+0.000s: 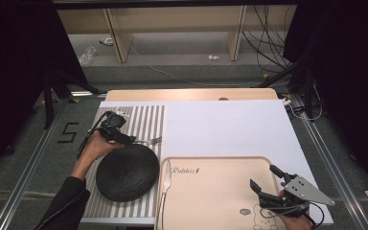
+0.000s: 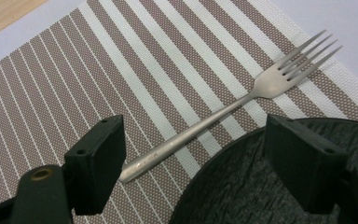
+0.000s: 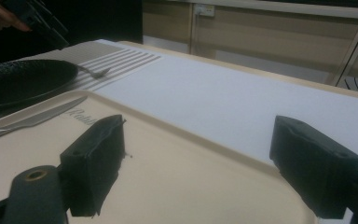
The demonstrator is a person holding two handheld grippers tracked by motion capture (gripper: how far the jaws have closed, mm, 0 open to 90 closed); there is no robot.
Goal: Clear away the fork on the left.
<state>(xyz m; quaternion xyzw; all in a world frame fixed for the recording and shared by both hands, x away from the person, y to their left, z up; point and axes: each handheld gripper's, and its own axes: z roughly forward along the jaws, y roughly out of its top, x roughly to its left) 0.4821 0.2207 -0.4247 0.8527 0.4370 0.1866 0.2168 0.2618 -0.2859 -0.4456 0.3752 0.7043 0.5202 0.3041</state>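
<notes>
Both my grippers stand wide and hold nothing. Left gripper [image 2: 193, 161] hovers over the fork [image 2: 233, 107], which lies just ahead between its jaws on the striped mat [image 2: 74, 70], handle beside the black plate [image 2: 261, 186]. Right gripper [image 3: 196, 163] waits above the tray [image 3: 177, 186]. Fork not yet grasped; picking it up remains.

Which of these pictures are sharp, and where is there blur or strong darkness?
Left gripper view: sharp on the fork and striped placemat; the near jaws are soft. Right gripper view: dim, the tray slightly soft, the background hazy. High view: evenly lit table, black surroundings at both sides.
</notes>
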